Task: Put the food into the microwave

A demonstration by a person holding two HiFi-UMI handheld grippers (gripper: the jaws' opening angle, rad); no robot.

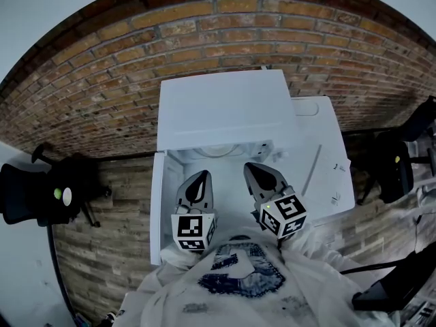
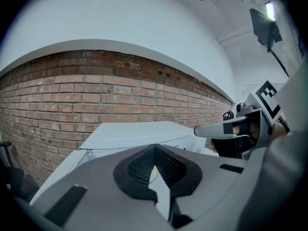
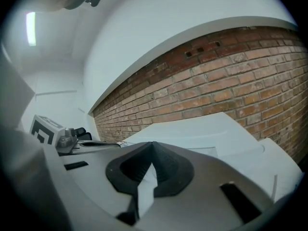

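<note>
The microwave (image 1: pixel 225 107) is white and boxy. It stands on a white table (image 1: pixel 328 159) with its back to the brick wall (image 1: pixel 204 36). Its door (image 1: pixel 157 206) is swung wide to the left, so the cavity faces the person, most likely so that something can be carried straight in. The left gripper (image 1: pixel 199 181) and right gripper (image 1: pixel 255 172) are held side by side just in front of the opening and point into it, the left one near the door. In each gripper's own view the jaws meet at their tips with nothing between them, so neither carries anything. That fits either a pause before fetching the food or a moment just after setting it down, and the pictures do not settle which. Deep in the cavity lies a pale round shape (image 1: pixel 218 150), probably the turntable or a plate. It is too small and washed out to tell whether food sits on it. No food can be made out anywhere else, on the table to the right or near the grippers.
</note>
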